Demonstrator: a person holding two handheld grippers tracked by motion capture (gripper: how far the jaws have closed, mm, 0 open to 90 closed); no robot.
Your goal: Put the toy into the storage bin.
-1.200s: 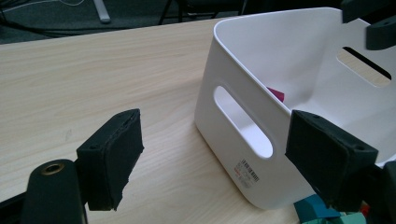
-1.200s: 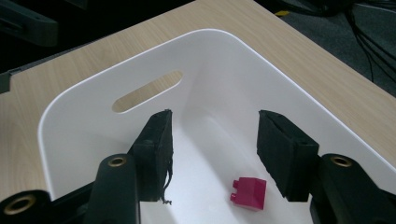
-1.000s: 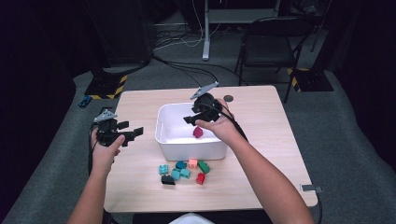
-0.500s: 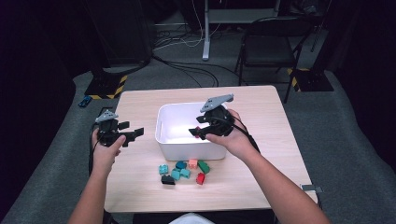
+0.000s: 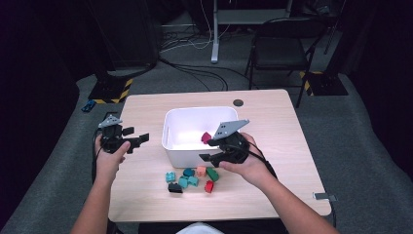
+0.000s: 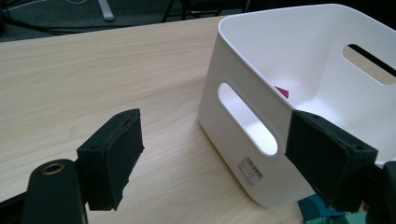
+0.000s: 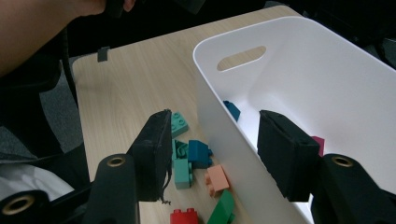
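The little pile of toy blocks (image 5: 191, 177) is lying on the table (image 5: 272, 122) just in front of the white bin (image 5: 170, 122), and one dark pink block (image 5: 206, 137) is sitting inside the bin. The right gripper (image 5: 210, 150) is hanging over the bin's near wall with its jaws wide open and nothing in them, with the block pile at about 7 o'clock from it and the pink block at about 12 o'clock. The left gripper (image 5: 135, 138) is waiting at 9 o'clock from the bin, well apart from the blocks, its jaws also wide open and holding nothing.
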